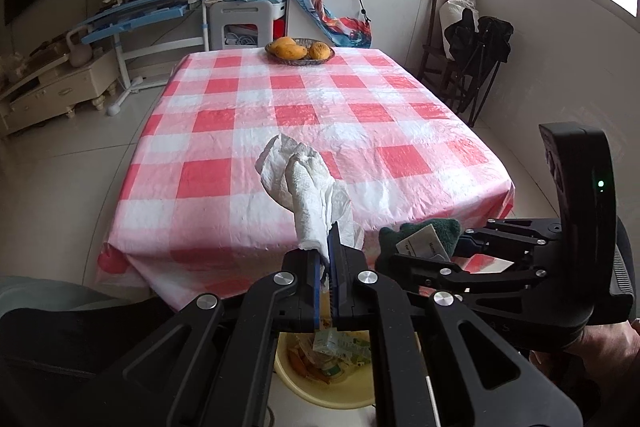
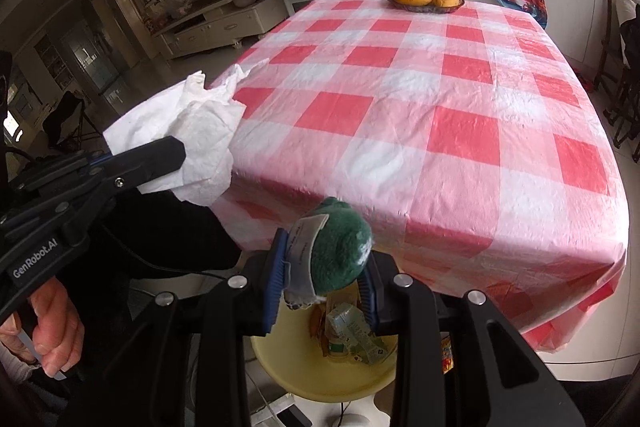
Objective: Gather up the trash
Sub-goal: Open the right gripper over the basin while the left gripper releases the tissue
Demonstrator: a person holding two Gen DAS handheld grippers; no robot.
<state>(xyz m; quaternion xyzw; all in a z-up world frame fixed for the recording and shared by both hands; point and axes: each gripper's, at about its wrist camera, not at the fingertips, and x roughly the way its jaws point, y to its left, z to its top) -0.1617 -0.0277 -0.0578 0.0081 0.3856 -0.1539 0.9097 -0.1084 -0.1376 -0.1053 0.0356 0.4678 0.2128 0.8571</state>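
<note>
Two claws sit just off the near edge of the worktop (image 2: 440,115), both over a pale yellow bin (image 2: 304,367) that stands on the floor below that edge. The left claw (image 1: 328,259) is clamped tight on a crumpled white paper towel (image 1: 308,195); its jaws meet with only the thin paper between them. The right claw (image 2: 320,267) grips a dark green fuzzy toy (image 2: 340,247) with a white sewn-in label (image 2: 304,243); blue ribbed pads (image 2: 276,279) press on both of its sides.

Worktop surface: thin plastic cloth, red and white checks, wrinkled and slightly glossy, hanging in folds over the near edge and the near right corner. The whole middle and near part of the cloth lies bare. At the far edge stands a shallow dark woven dish (image 1: 300,57) holding rounded orange-yellow fruit (image 1: 286,49).

Bin: round, smooth plastic, open rim, part hidden under the claw linkages. Inside it lie a crushed green-printed carton (image 2: 352,335) and orange scraps.

Paper towel: embossed, soft, twisted into a loose cone, its free end reaching over the near part of the worktop in the left wrist view. Toy: rounded, plush pile, matte.

Floor to the left of the worktop is open pale tile. A folding chair (image 1: 480,59) stands near the right edge.
</note>
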